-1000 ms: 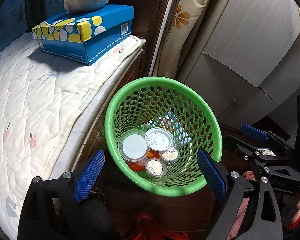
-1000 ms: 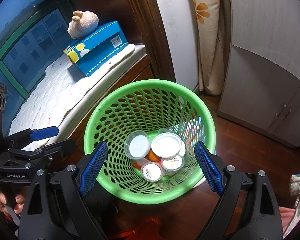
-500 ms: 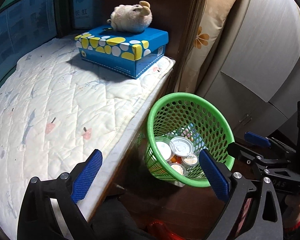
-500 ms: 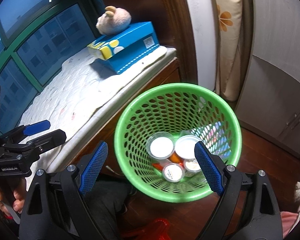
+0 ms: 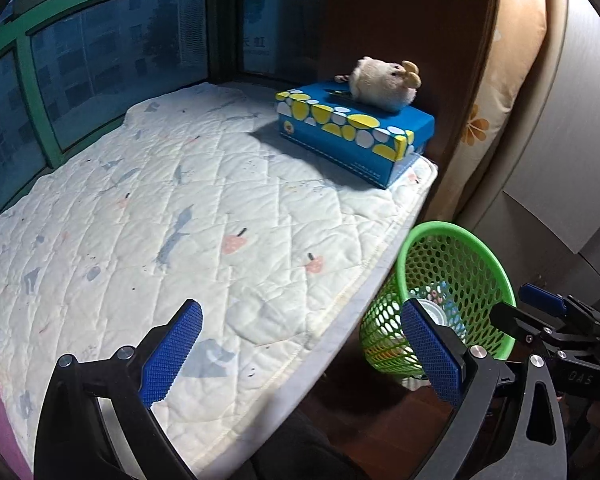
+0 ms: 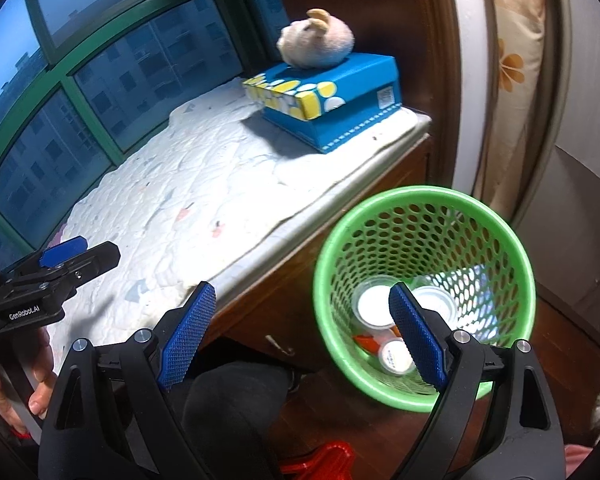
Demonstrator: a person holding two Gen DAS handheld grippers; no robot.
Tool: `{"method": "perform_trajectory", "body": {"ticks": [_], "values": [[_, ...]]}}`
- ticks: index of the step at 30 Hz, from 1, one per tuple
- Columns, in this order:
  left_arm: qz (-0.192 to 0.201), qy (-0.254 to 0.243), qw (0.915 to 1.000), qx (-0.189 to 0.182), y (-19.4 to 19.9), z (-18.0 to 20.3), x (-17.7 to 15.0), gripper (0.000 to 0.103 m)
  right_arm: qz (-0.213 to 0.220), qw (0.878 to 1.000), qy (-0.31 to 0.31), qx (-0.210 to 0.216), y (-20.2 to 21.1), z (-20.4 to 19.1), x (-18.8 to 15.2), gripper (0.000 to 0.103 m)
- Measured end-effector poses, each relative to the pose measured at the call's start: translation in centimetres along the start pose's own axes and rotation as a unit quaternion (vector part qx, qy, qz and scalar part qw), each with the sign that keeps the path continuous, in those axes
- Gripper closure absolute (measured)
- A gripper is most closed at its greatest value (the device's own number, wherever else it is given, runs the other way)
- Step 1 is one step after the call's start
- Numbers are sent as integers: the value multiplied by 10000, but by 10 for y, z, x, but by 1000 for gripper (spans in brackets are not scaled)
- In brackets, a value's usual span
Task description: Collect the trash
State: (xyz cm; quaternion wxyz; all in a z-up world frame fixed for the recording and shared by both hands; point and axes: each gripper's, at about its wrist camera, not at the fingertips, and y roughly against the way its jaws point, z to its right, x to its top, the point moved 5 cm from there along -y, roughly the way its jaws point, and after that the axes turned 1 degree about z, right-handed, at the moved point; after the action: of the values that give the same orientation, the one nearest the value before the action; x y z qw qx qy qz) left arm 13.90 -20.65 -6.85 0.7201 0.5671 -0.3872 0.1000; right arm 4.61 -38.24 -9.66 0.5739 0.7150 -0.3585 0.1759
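Note:
A green mesh basket (image 5: pixel 440 229) (image 6: pixel 424 193) stands on the wooden floor beside a cushioned window seat. Several white-lidded plastic cups (image 6: pixel 374 306) and something orange lie at its bottom; in the left wrist view only one lid (image 5: pixel 436 312) shows. My left gripper (image 5: pixel 300 352) is open and empty above the edge of the quilted pad (image 5: pixel 180 208), left of the basket. My right gripper (image 6: pixel 302 334) is open and empty too, with its right finger over the basket's near rim. Each gripper shows in the other's view: the right (image 5: pixel 540 308), the left (image 6: pixel 96 252).
A blue spotted tissue box (image 5: pixel 352 136) (image 6: pixel 328 96) with a plush toy (image 5: pixel 384 84) (image 6: pixel 316 40) on it sits at the pad's far corner. Green-framed windows stand behind. A floral cushion (image 6: pixel 512 60) and grey cupboard doors (image 6: pixel 580 220) are at the right. Something red (image 6: pixel 324 456) lies on the floor.
Both grippers have pulled back and swung left, from over the basket toward the quilted pad. The basket now sits low and to the right in both views. Both stay open and empty.

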Motion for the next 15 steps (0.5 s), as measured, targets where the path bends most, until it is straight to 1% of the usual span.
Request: {"method": "perform_trajectory", "body": {"ticks": [3,10,15], "values": [[162,85,9994,296,13,-23,-2,7,-11,9999,96,96,-2,-16,3,15],[247,423,9972,567,38,-66,-11,7,12,9990,368,256,-5,-54,9,15],[318,667,9950,671,55,-93,-18,7,75,9982,494,338,-1,-77,13,14]]}}
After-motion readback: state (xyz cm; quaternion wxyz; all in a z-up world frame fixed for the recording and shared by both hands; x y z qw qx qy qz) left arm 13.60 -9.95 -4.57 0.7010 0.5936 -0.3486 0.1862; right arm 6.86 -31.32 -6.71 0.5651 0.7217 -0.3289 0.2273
